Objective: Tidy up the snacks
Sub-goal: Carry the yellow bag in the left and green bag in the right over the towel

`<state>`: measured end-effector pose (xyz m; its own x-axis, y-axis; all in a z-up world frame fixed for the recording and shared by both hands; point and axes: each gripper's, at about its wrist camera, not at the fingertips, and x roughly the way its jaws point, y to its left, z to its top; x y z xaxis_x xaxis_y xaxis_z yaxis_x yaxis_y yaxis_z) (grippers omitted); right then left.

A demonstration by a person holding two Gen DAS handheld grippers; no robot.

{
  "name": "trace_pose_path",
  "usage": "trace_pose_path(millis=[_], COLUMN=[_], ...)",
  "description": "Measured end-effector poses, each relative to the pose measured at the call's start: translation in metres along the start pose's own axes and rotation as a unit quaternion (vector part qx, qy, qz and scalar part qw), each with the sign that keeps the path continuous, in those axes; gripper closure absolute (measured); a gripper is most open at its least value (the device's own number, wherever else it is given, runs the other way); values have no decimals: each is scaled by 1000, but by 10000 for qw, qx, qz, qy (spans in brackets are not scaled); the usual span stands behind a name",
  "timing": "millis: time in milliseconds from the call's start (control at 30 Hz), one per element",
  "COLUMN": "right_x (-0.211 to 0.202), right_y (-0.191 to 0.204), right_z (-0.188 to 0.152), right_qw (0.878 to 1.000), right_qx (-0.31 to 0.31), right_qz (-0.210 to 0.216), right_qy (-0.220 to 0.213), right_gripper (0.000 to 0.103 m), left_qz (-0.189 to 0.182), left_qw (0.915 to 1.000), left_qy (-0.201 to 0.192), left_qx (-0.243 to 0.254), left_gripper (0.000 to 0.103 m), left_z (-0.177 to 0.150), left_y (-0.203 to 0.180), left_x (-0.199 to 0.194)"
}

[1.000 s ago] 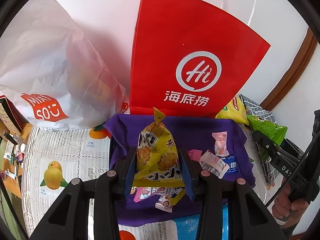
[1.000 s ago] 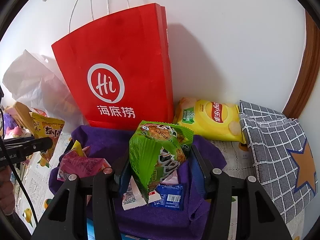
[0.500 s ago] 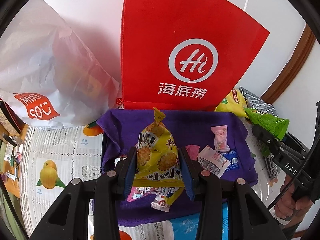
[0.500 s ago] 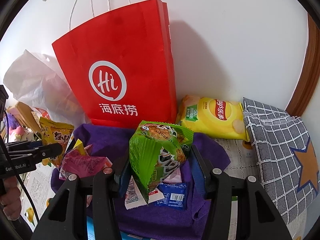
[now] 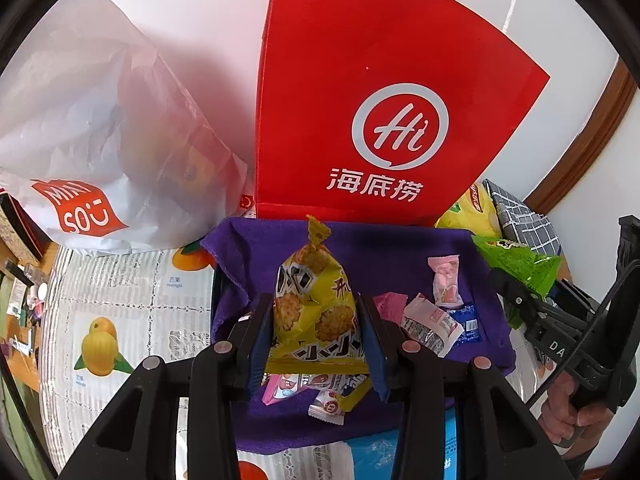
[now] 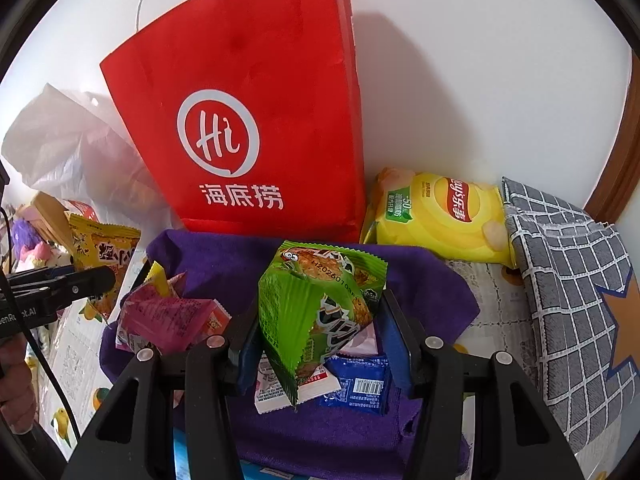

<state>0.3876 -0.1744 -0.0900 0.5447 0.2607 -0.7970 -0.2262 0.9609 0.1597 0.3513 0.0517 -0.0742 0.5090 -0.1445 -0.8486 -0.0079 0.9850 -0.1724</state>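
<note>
My left gripper (image 5: 316,316) is shut on a yellow cracker packet (image 5: 316,308), held upright above a purple cloth (image 5: 368,248). My right gripper (image 6: 320,328) is shut on a green cracker packet (image 6: 316,304) above the same purple cloth (image 6: 420,284). Small loose snacks lie on the cloth: a pink candy (image 5: 444,280), a white sachet (image 5: 430,324), a blue sachet (image 6: 358,384) and a pink wrapper (image 6: 168,320). A tall red paper bag (image 5: 372,112) stands right behind the cloth against the wall. In the right wrist view the left gripper (image 6: 96,276) with its yellow packet (image 6: 104,252) shows at the left edge.
A white plastic shopping bag (image 5: 92,120) slumps left of the red bag. A yellow crisps bag (image 6: 440,216) and a grey checked cloth bag (image 6: 568,280) lie to the right. The table carries a fruit-print cover (image 5: 120,320). A person's hand (image 5: 576,412) grips the right tool.
In both views the red bag has grown larger and moved closer. Both packets remain clamped as before.
</note>
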Motion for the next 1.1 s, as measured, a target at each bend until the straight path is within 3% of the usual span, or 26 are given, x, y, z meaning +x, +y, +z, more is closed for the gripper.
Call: trace_pose_path(millis=[1100], right_x=[41], right_y=[13], right_z=[-13], right_qw=[9962], right_qx=[-324], right_qz=[-16], right_qy=[809], right_gripper=[50], left_qz=[-97], left_qw=[9996], left_qy=[139], left_qx=[238], left_gripper=[63], left_z=[-7], left_y=[-15], left_x=[11])
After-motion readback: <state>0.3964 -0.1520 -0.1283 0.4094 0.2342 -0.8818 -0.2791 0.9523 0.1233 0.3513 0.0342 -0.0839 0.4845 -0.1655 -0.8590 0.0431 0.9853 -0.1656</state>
